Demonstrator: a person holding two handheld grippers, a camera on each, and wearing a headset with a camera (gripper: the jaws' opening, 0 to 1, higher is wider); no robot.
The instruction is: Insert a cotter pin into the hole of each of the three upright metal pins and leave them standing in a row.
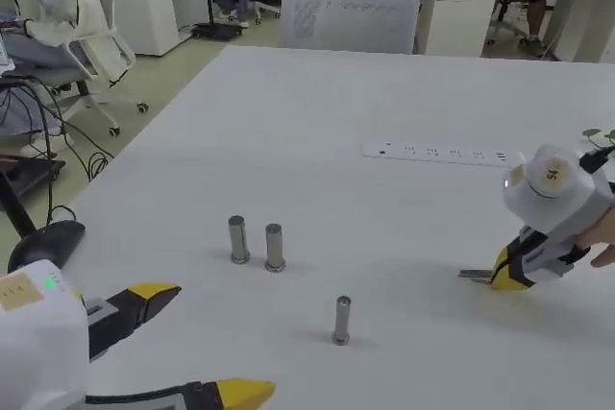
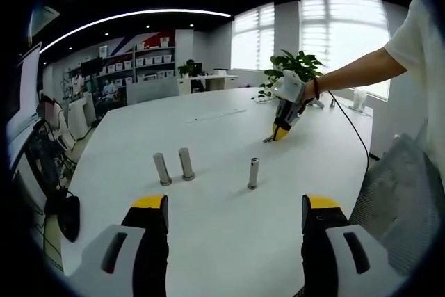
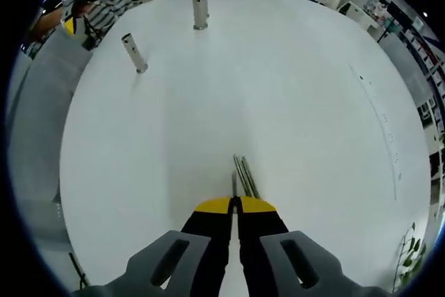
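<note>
Across most of the head view spreads the white table [image 1: 384, 103], with a power strip [image 1: 442, 154] lying flat in the upper right part of it. At the lower left corner my left gripper [image 1: 207, 343] hangs above the table, its yellow-tipped jaws spread wide with nothing between them. At the right edge my right gripper [image 1: 500, 278] is tipped down to the table, jaws pressed together and pinching a thin cotter pin [image 3: 243, 175] that lies flat and points out ahead of the tips. Three metal pins stand upright: the first pin [image 1: 238, 239] and second pin [image 1: 275, 247] just beside each other left of centre, the third pin [image 1: 341, 320] apart, lower and further right.
</note>
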